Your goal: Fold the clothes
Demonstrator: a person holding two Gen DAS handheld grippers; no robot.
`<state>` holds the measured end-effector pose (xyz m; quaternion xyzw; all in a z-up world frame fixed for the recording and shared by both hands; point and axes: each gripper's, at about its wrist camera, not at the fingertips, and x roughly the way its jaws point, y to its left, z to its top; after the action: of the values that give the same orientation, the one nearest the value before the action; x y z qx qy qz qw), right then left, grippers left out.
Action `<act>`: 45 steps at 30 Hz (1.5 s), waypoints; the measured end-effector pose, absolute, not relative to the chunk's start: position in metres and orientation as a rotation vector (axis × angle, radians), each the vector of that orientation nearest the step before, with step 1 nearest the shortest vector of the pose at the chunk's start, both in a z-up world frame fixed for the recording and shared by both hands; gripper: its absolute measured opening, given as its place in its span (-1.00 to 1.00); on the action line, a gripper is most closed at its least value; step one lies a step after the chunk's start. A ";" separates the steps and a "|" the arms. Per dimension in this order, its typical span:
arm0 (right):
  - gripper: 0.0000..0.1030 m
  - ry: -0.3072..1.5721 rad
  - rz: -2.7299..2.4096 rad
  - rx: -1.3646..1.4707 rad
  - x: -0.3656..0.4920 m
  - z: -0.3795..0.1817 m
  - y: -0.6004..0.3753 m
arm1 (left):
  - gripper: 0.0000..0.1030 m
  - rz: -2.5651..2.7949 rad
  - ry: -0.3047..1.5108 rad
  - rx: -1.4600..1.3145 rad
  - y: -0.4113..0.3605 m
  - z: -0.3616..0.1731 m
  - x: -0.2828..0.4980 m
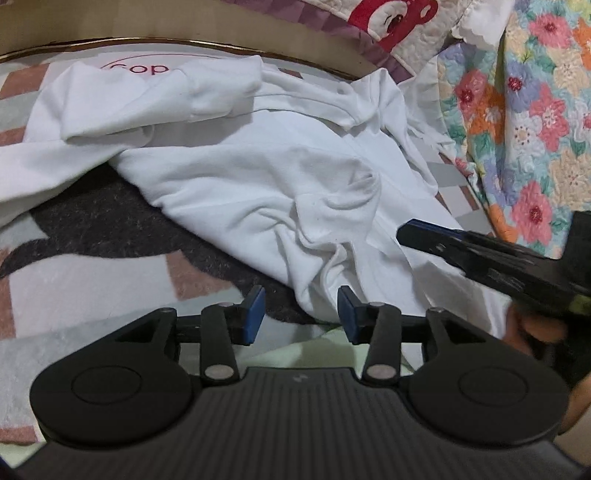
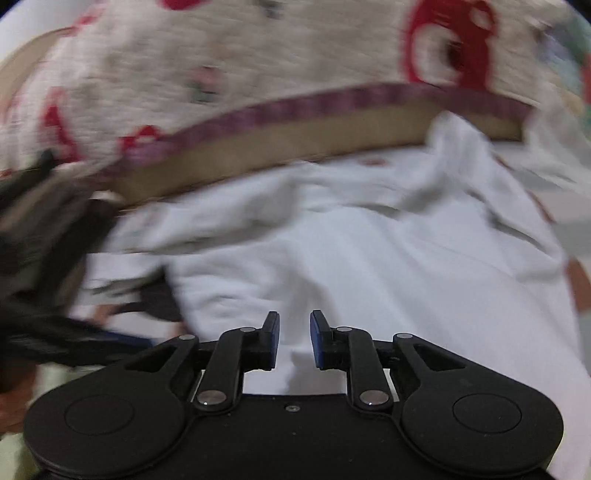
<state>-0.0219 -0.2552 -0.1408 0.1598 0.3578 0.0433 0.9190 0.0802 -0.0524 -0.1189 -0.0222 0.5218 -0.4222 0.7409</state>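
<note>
A crumpled white garment (image 1: pixel 240 173) lies spread on a patterned blanket, one sleeve folded across its top. My left gripper (image 1: pixel 301 314) hovers open at the garment's near hem, and a bunched corner of cloth lies just beyond its blue pads without being pinched. In the left wrist view my right gripper (image 1: pixel 406 230) comes in from the right, its tip resting low over the garment's right side. The right wrist view is blurred: my right gripper (image 2: pixel 294 339) is open over the white garment (image 2: pixel 369 258), with cloth showing through the gap.
The blanket (image 1: pixel 74 266) has pink, grey and dark patches. A floral quilt (image 1: pixel 535 129) rises at the right. A cream quilt with red bear prints (image 1: pixel 391 22) and a tan headboard edge (image 1: pixel 295 44) run along the back. A hand (image 1: pixel 535 325) holds the right gripper.
</note>
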 end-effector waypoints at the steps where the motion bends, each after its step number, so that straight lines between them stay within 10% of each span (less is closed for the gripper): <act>1: -0.16 0.745 0.147 0.314 -0.020 -0.138 -0.248 | -0.19 -0.920 1.142 -0.052 -0.052 -0.119 0.080; 8: 0.10 0.806 0.122 -0.058 -0.016 -0.178 -0.206 | -0.19 -0.879 1.131 -0.087 -0.049 -0.118 0.082; 11: -0.76 0.789 0.128 0.056 -0.016 -0.178 -0.224 | -0.19 -0.866 1.142 -0.146 -0.047 -0.118 0.087; 12: -0.78 0.782 0.149 0.180 -0.016 -0.174 -0.236 | -0.19 -0.861 1.148 -0.170 -0.047 -0.118 0.090; 19: -0.78 0.700 0.349 0.788 -0.030 -0.179 -0.295 | -0.19 -0.816 1.155 -0.245 -0.045 -0.120 0.103; 37: -0.77 0.704 0.633 0.535 -0.037 -0.172 -0.254 | 0.30 -0.805 1.308 -0.308 -0.052 -0.138 0.098; 42: -0.78 0.711 0.690 0.537 -0.040 -0.173 -0.247 | -0.62 -0.826 1.191 -0.163 -0.064 -0.121 0.082; 45: -0.78 0.710 0.696 0.496 -0.043 -0.172 -0.239 | -0.73 -0.796 1.056 -0.113 -0.048 -0.090 0.058</act>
<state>-0.0428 -0.2395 -0.1715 0.2354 0.3369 0.3302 0.8497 0.0576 -0.0477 -0.0903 -0.0524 0.4903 -0.3694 0.7877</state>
